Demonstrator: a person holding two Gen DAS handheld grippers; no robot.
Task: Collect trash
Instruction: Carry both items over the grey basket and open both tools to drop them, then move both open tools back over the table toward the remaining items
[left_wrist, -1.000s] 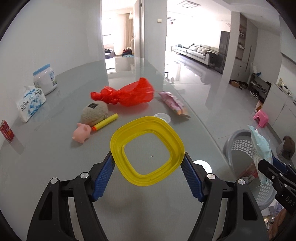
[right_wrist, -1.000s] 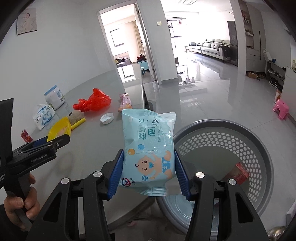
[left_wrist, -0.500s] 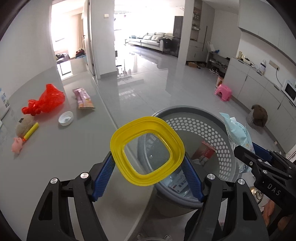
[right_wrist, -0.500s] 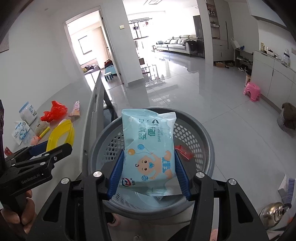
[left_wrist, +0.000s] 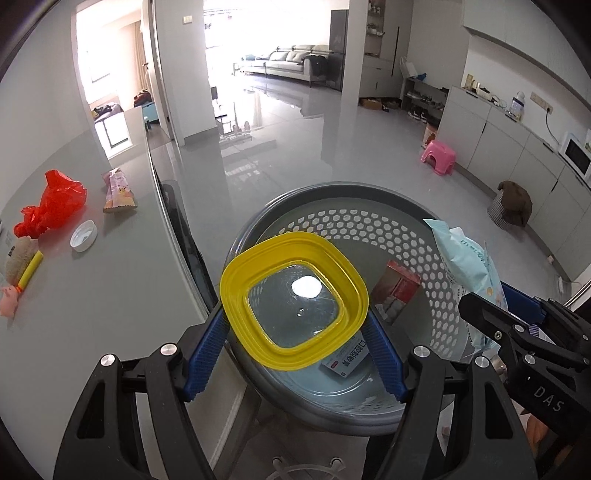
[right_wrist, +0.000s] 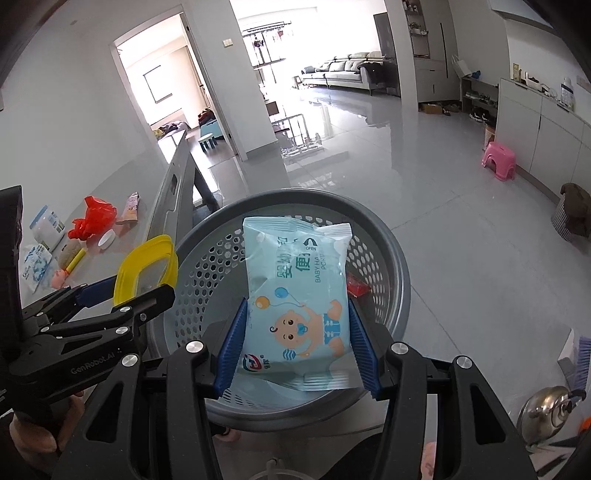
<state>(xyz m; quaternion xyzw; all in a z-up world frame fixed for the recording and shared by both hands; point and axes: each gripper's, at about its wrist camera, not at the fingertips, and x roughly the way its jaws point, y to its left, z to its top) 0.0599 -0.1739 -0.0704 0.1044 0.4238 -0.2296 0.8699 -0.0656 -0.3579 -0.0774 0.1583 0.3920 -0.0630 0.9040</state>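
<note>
My left gripper (left_wrist: 293, 354) is shut on a yellow square lid (left_wrist: 258, 269) with a clear centre, held over the left rim of the grey perforated basket (left_wrist: 369, 221). My right gripper (right_wrist: 297, 347) is shut on a light-blue baby wipes pack (right_wrist: 295, 295), held above the basket (right_wrist: 391, 273). The pack also shows at the right of the left wrist view (left_wrist: 469, 266), and the lid at the left of the right wrist view (right_wrist: 146, 269). A red-and-white box (left_wrist: 397, 291) and a blue-and-white box (left_wrist: 345, 362) lie in the basket.
On the grey table (left_wrist: 92, 314) at left lie a red plastic bag (left_wrist: 55, 206), a pink snack wrapper (left_wrist: 118, 192), a white cap (left_wrist: 84, 236), a yellow stick (left_wrist: 29, 273) and a pink pig toy (left_wrist: 8, 297). A pink stool (left_wrist: 439, 157) stands on the floor.
Both grippers have swung from the table to the right and now hold the lid and the wipes pack over the basket. Neither grip has changed.
</note>
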